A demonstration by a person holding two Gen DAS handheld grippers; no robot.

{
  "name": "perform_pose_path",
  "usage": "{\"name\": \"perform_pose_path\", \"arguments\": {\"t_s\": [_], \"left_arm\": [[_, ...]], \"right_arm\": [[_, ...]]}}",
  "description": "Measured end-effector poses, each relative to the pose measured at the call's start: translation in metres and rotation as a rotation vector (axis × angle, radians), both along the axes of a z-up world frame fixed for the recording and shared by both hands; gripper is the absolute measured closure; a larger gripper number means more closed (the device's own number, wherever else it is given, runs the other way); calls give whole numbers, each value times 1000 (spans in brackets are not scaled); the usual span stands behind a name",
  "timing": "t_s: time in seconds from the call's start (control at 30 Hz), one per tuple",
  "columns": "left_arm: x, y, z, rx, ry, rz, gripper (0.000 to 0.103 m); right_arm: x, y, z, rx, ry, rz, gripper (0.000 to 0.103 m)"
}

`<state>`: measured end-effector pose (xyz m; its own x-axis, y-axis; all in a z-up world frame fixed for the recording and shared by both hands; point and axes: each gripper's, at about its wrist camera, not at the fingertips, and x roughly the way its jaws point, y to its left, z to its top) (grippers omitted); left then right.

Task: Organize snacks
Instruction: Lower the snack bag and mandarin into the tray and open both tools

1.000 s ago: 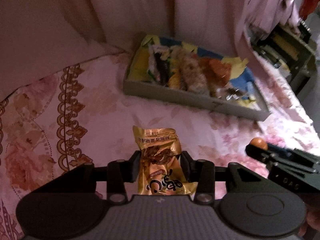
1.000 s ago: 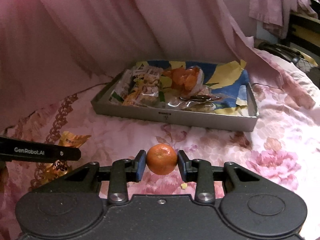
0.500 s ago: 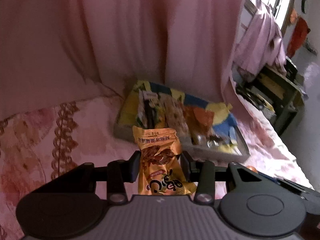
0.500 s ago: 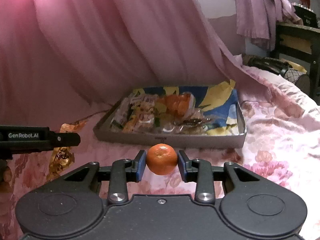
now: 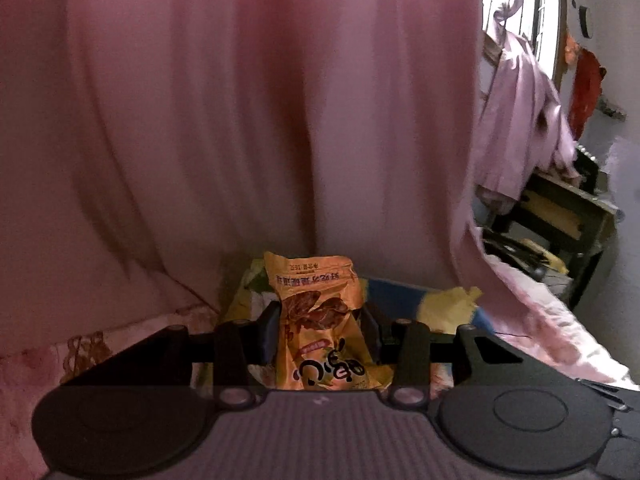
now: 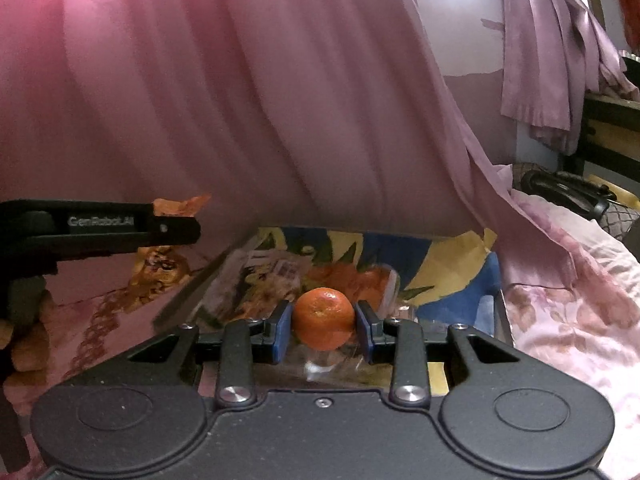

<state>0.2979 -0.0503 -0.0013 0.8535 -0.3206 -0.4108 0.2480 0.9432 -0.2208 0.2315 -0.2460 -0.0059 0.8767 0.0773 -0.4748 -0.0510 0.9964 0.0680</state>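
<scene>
Place: a bedroom in a home.
Bed: a pink floral bedspread (image 6: 568, 320) is seen at the lower right of the right wrist view.
Drapery: a pink curtain (image 5: 248, 120) fills the upper left and centre of both views.
Window: a bright window (image 5: 520, 4) is seen at the upper right, with lilac cloth (image 6: 556, 52) hung beside it.
Furniture: a dark wooden stand (image 5: 568, 216) is seen at the right edge.
</scene>
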Motion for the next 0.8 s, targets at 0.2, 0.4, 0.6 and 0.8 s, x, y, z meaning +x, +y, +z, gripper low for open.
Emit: {"name": "perform_pose_path", "arguments": {"t_s": [0.2,0.4,0.6,0.8], "left_arm": [[23,2,-19,26,31,22,56],[32,-7,-31,58,83,-12,56],[32,-11,-44,110,114,-22,56],[34,-14,-51,139,143,-16,56]], "right_arm": [[28,8,-18,-15,23,4,67],[40,12,-31,-32,41,1,67],[45,13,-39,-14,56,-3,67],[46,13,-42,-14,60,-2,67]]}}
